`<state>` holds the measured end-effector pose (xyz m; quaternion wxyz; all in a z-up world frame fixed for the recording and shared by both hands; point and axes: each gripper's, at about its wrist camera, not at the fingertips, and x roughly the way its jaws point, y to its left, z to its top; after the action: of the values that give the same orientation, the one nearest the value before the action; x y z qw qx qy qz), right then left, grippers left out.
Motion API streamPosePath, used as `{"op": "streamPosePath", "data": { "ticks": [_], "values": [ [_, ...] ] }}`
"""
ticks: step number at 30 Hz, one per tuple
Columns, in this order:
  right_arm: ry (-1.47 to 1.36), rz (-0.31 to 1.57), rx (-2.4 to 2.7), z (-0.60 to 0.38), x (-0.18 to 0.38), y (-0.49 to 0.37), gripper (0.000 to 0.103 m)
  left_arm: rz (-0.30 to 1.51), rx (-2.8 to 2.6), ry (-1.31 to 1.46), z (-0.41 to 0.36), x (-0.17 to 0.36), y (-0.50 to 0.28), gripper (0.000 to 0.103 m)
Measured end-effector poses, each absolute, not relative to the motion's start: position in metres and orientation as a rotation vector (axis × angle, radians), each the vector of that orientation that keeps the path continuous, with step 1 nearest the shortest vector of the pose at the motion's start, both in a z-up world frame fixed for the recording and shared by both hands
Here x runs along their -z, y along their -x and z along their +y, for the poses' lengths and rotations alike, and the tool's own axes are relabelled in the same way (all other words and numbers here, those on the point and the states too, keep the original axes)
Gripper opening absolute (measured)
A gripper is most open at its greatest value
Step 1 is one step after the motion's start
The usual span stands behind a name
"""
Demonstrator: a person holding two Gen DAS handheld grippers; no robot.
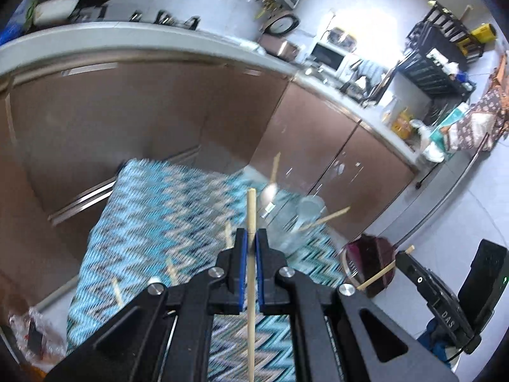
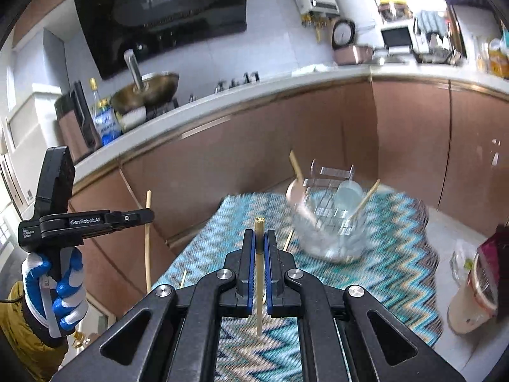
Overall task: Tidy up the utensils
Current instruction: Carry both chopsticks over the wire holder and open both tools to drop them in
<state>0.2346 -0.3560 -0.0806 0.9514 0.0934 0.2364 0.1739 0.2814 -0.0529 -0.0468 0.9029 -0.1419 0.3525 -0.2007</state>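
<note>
Left gripper (image 1: 251, 238) is closed on a chopstick (image 1: 251, 273) that runs upright between its blue pads, tip poking past the fingertips. Right gripper (image 2: 261, 238) likewise clamps a second chopstick (image 2: 259, 273), w/ its squared end just above the jaws. Both hover over a zigzag-patterned cloth (image 2: 397, 264). Farther off on the cloth sits a clear glass holder (image 2: 331, 222) w/ a spoon and more chopsticks leaning in it; motion blur hides detail. Loose chopsticks (image 1: 173, 270) lie on the cloth's left side, partly hidden by the gripper body.
</note>
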Motion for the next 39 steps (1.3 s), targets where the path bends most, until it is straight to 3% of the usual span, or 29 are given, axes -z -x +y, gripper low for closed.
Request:
{"op": "streamPosePath", "data": {
  "ticks": [12,21,30,34,37,39],
  "values": [
    [-0.106,0.255,-0.284,-0.381,0.014,-0.290,0.005,0.462,0.430,0.316,-0.140,-0.026,-0.368,0.005],
    [-0.042,0.284,-0.252,-0.383,0.051,-0.358,0.005,0.421,0.345,0.291,-0.193,0.021,-0.436,0.005],
    [-0.032,0.347,-0.215,-0.384,0.100,-0.386,0.005,0.425,0.303,0.238,-0.217,0.080,-0.454,0.005],
    [-0.041,0.362,-0.204,-0.385,0.108,-0.385,0.006,0.427,0.328,0.218,-0.217,0.085,-0.448,0.008],
    [-0.049,0.359,-0.191,-0.386,0.106,-0.379,0.008,0.425,0.346,0.208,-0.212,0.079,-0.438,0.028],
    [-0.053,0.353,-0.182,-0.385,0.103,-0.372,0.012,0.413,0.348,0.211,-0.205,0.071,-0.428,0.030]
  ]
}}
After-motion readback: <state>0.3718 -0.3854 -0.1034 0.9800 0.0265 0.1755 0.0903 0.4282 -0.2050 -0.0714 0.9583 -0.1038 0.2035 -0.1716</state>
